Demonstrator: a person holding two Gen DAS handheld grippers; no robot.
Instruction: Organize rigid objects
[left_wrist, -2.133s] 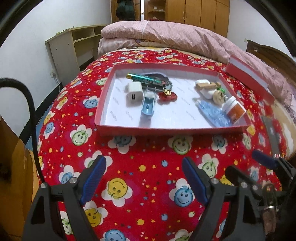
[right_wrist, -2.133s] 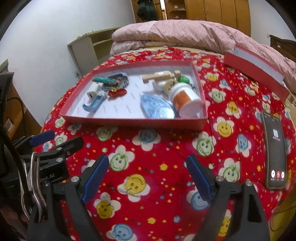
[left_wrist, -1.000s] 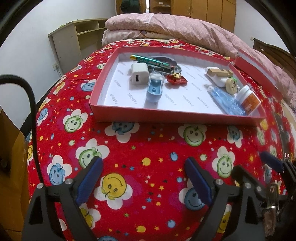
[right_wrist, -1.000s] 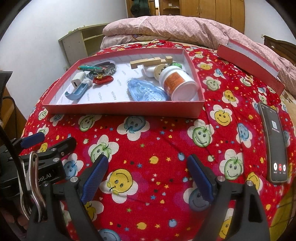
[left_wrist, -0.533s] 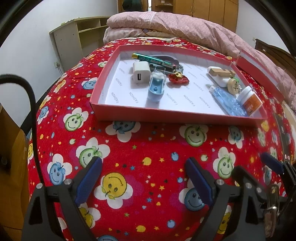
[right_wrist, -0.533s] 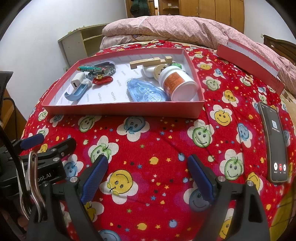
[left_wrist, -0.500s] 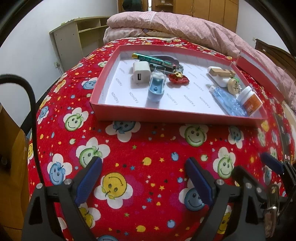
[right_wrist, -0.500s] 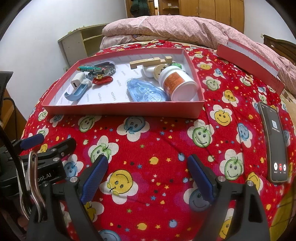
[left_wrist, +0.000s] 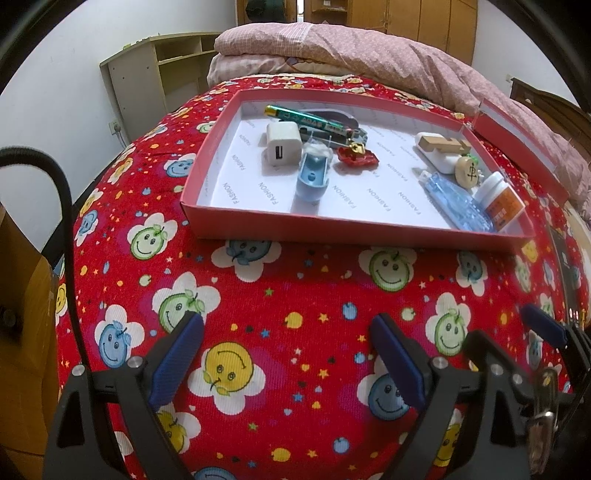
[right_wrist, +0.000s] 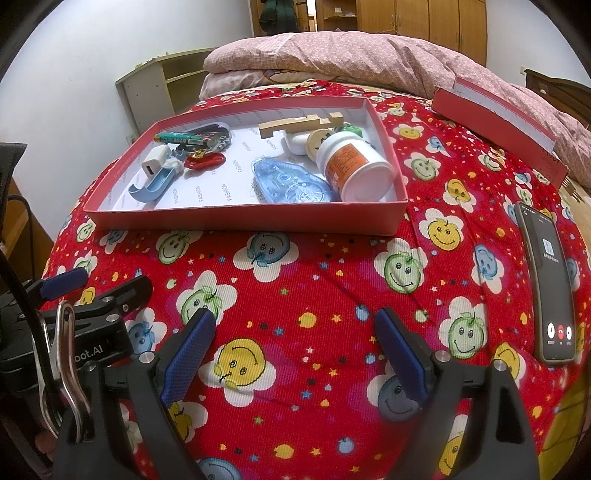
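Note:
A shallow red box (left_wrist: 354, 230) (right_wrist: 243, 221) lies on the red smiley bedspread. Inside are a white charger cube (left_wrist: 282, 147), a blue scoop-shaped piece (left_wrist: 312, 175), a green battery (left_wrist: 295, 115), a red clip (left_wrist: 358, 158), a wooden block (left_wrist: 441, 143), a round wooden piece (left_wrist: 468, 171), a clear blue tape dispenser (right_wrist: 291, 181) and a white bottle with an orange label (right_wrist: 354, 166). My left gripper (left_wrist: 290, 350) is open and empty, in front of the box. My right gripper (right_wrist: 295, 350) is open and empty, also in front of it.
The box lid (right_wrist: 498, 122) leans on the pink quilt at the right. A phone (right_wrist: 550, 284) with a lit call screen lies on the bedspread at the right. A pale shelf unit (left_wrist: 155, 81) stands against the wall at the back left.
Both grippers have moved closer to the red box over the last two seconds. Nothing in the box has moved. Both stay open.

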